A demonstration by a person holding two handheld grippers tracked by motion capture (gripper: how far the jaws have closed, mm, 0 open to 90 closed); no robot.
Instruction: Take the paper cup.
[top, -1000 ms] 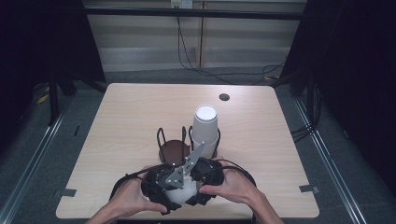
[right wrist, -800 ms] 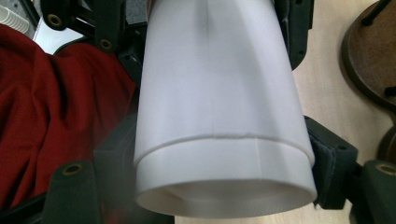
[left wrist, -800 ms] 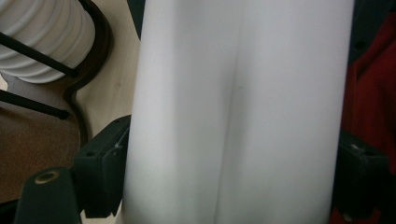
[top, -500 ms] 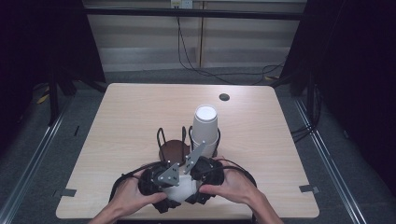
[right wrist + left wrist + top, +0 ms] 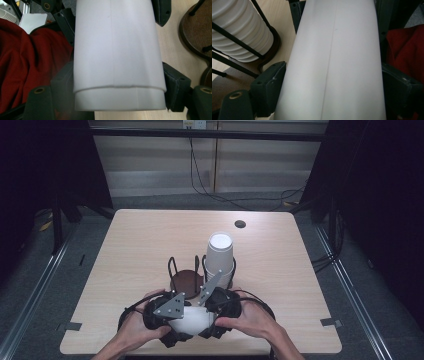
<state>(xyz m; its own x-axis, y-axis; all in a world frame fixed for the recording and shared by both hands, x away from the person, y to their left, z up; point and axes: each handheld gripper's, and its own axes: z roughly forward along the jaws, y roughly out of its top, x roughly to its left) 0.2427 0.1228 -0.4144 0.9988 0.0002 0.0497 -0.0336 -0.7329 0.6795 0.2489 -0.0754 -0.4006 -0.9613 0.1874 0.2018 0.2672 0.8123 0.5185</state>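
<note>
Left tool loosens its hold on the nested cups

Since the earlier frames, the grey plate on the left tool (image 5: 165,317) tips from upright to lower and flatter, and the jaws of this tool have just been opening. The white paper cups (image 5: 192,320) are between them all the time.

Both hands work at the near edge of the bench (image 5: 125,250). The cups lie on their side between the 2 tools. In the right gripper view, 2 cups are nested: the rim of an inner cup (image 5: 117,100) shows below the edge of the outer one. The right tool (image 5: 220,307) stands with a jaw against each side of the cups, so I judge it clamped on them. In the left gripper view the cup wall (image 5: 332,62) fills the space between the jaws; they look very close to it, but I cannot tell if the pads press.

Behind the hands, a wire holder (image 5: 187,272) has 2 places. A tall stack of cups (image 5: 220,255) stands in its right place, and its left place shows the dark base.

My judgement is that the person tries to pull the 2 cups apart, and the left tool is now shifting its grip for a new pull.
</note>
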